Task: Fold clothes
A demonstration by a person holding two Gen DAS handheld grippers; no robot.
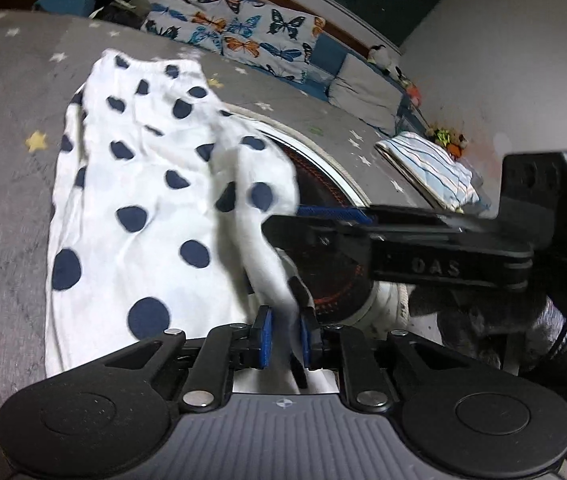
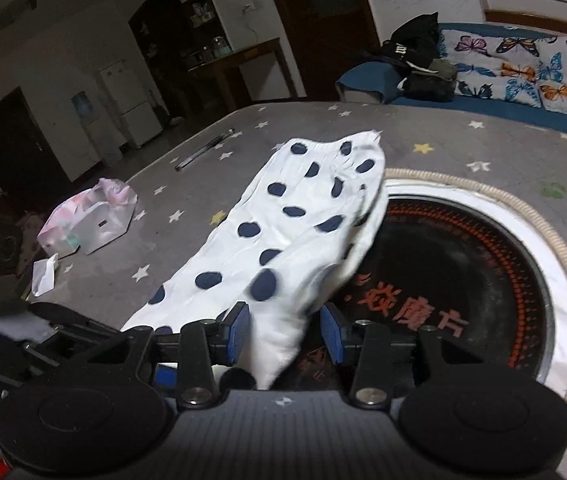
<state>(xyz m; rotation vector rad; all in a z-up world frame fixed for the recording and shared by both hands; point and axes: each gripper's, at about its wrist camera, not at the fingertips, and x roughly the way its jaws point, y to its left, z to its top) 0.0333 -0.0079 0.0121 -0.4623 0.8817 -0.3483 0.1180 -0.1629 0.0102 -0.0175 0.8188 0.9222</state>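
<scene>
Nearest the left wrist camera, the left gripper had its blue-padded fingers clenched on a raised fold of the garment, a white cloth with dark blue dots. The fold rose from the cloth's near right edge into the narrow gap between the pads. The rest of the garment lay spread on the table, which wore a grey cover with white and yellow stars. To the right in that view, the right gripper reached in sideways, its tip at the same lifted edge, over the dark round burner set into the table. From the right wrist view, the right gripper had its fingers set apart, with the garment hanging between them; the cloth lay against the left pad and stood clear of the right one, so the fingers looked released rather than gripping. The garment's right edge draped over the rim of the burner, which had orange markings. Well to the left on the table sat a crumpled plastic bag. Behind the table, a butterfly-print cushion rested on a blue sofa.
</scene>
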